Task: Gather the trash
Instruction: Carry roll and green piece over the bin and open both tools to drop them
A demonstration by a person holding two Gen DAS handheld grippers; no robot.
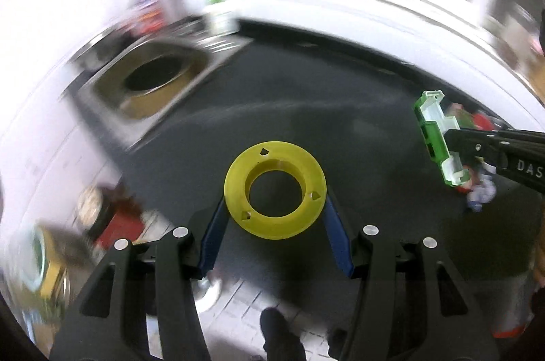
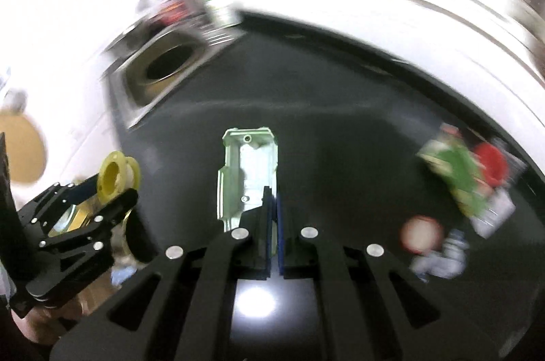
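The left gripper (image 1: pixel 275 217) clamps a yellow ring (image 1: pixel 275 189) between its blue pads. To its right, the right gripper (image 2: pixel 272 200) pinches a green-white plastic piece (image 2: pixel 247 170) (jaws nearly together). Ahead-left of both stands a square bin (image 1: pixel 150 81); right lies blurred trash (image 2: pixel 463 187).

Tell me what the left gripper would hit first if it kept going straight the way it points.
Probably the bare dark countertop. The left gripper holds a yellow ring, and beyond it lies only empty counter. The bin opening sits off to the left of that line, though blur and fisheye make depth uncertain.
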